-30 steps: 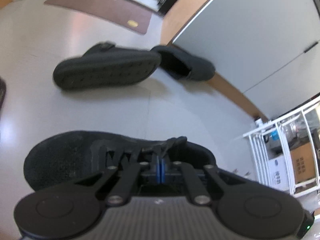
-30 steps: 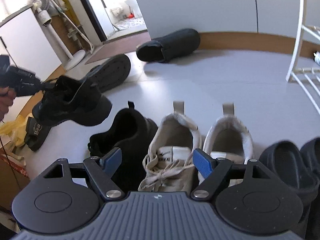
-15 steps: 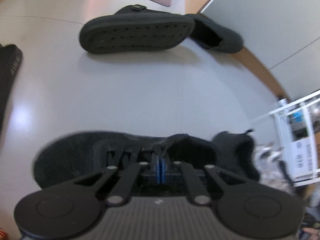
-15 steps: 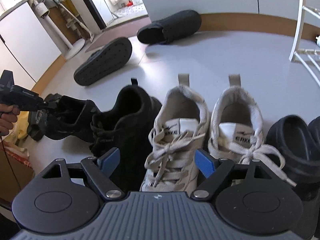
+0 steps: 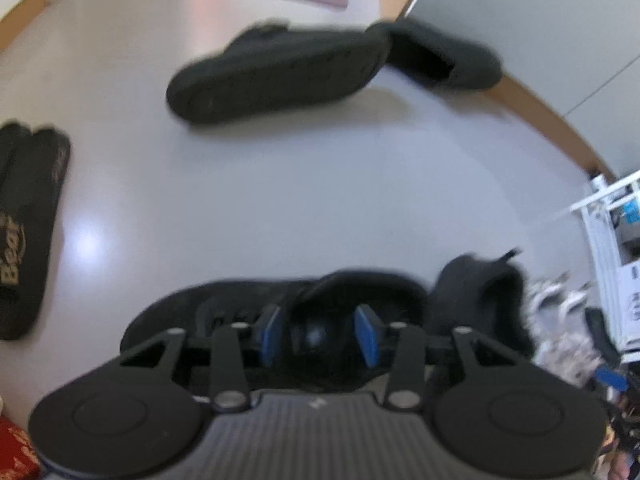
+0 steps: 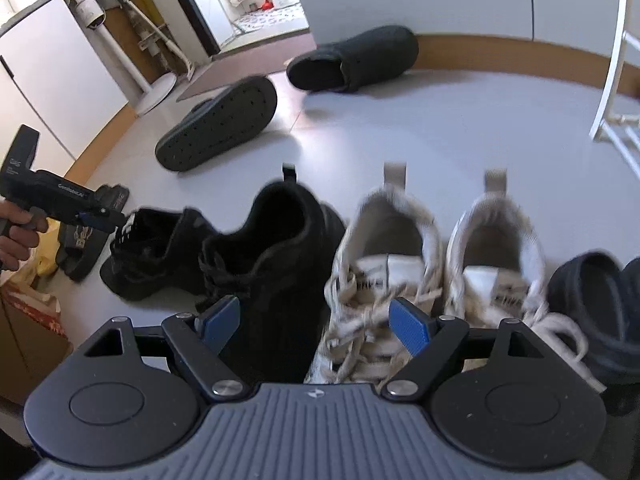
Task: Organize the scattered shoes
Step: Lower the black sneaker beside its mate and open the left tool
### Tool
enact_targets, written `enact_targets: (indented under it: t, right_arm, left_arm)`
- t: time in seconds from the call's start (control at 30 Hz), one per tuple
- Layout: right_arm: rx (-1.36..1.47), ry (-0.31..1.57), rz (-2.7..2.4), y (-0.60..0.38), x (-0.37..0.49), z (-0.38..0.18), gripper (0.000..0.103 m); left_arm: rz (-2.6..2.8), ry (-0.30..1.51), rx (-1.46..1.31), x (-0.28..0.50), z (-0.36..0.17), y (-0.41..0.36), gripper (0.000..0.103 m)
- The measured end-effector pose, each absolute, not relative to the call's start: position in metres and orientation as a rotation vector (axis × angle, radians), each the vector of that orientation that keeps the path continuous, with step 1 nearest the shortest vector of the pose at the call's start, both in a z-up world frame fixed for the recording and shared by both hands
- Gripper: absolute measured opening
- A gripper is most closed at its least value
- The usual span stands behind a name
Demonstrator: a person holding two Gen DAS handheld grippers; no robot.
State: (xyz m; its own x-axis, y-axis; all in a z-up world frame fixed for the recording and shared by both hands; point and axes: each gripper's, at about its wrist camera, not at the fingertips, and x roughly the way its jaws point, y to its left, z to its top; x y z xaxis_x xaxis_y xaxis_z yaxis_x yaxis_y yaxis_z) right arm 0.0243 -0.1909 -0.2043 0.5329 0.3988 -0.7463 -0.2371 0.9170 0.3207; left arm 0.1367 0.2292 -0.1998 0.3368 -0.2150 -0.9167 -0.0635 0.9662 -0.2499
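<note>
— While the left gripper [image 5: 320,330] is pointing down at the floor, what are its jaws doing?

— They are opening, with blue pads standing apart on either side of the black lace-up sneaker's [image 5: 248,304] collar and not pressing on it. That sneaker is sitting on the grey floor [image 5: 280,200] at six o'clock in the left wrist view, its mate [image 5: 480,300] just beside it at four o'clock.

— And what is lying farther out?

— An upturned black slipper [image 5: 276,72] is showing its sole at twelve o'clock, its end meeting a black ankle boot [image 5: 444,60] lying at one o'clock by the wall. A black slide [image 5: 24,232] with lettering is lying at nine o'clock.

— Is the right gripper [image 6: 316,320] carrying anything?

— No, it is hovering spread wide with nothing held, above the second black sneaker [image 6: 272,256] and a pair of white sneakers [image 6: 440,256] standing side by side. Dark clogs [image 6: 592,304] are sitting at three o'clock. At nine o'clock a hand [image 6: 18,232] is holding the other gripper over the first sneaker.
</note>
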Motion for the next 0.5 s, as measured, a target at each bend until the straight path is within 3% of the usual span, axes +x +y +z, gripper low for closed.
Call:
enact_targets:
  t: [0.17, 0.37, 0.5]
  right_arm:
    - [0.207, 0.864, 0.387, -0.186, 0.027, -0.135, 0.086]
    - [0.169, 0.861, 0.379, -0.182, 0.023, -0.045, 0.086]
    - [0.157, 0.879, 0.345, -0.176, 0.012, 0.014, 0.086]
  left_arm:
    - [-0.096, 1.15, -0.249, 0.135, -0.12, 0.208, 0.056]
    - [-0.088, 1.136, -0.284, 0.11, -0.03, 0.182, 0.06]
    - [-0.085, 1.133, -0.269, 0.089, 0.002, 0.166, 0.065]
